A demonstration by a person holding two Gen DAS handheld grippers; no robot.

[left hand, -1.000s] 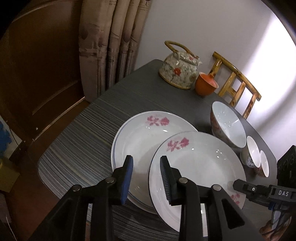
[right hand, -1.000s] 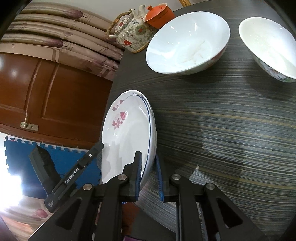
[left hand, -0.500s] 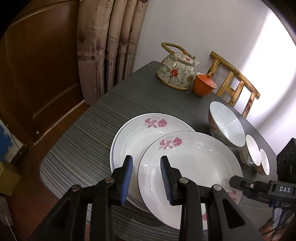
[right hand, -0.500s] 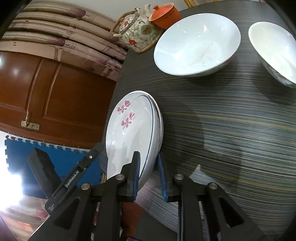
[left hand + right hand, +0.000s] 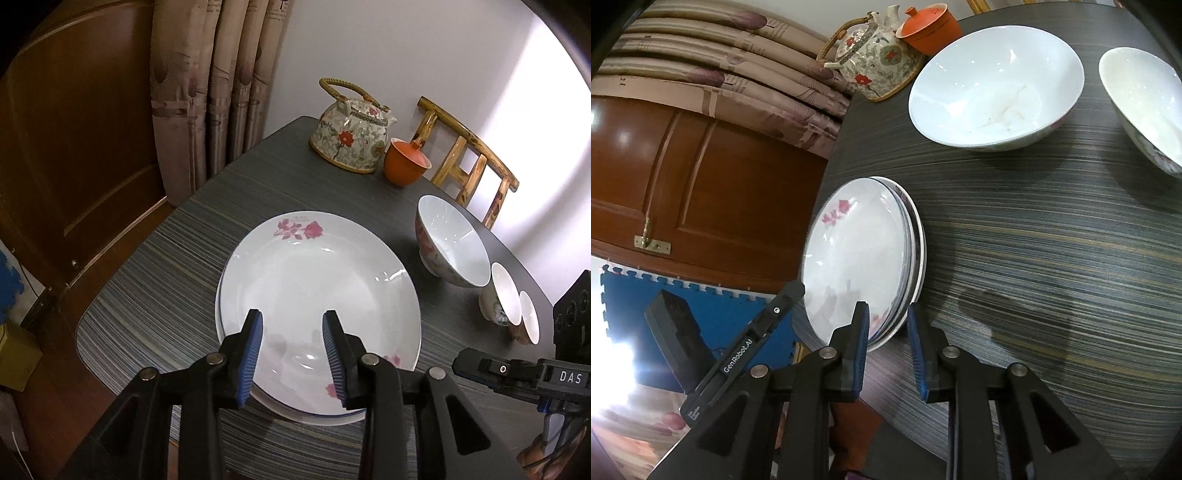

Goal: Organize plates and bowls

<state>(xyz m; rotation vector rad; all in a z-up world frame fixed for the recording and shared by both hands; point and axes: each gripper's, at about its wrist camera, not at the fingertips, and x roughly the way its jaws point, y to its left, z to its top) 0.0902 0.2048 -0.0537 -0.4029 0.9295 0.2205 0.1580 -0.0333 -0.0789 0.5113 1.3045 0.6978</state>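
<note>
Two readable labels: "DAS" on right hand-held gripper [image 5: 517, 373], "GenRobot.AI" on left [image 5: 738, 356].

The round white china plate [image 5: 317, 291] bears pink roses and a thin blue rim line. The dark tabletop [image 5: 177, 280] is finely striped grey. The floral teapot [image 5: 349, 138] sits beside an orange cup [image 5: 404, 166].

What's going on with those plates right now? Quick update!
Both hand-held grippers open: left, right. Top plate stacked on lower plate. Bowls alongside, nothing blocking.

Two white rose-printed plates [image 5: 317, 291] lie stacked flat, with a large bowl [image 5: 448, 245] and two smaller bowls [image 5: 511, 304] upright beside them.
</note>
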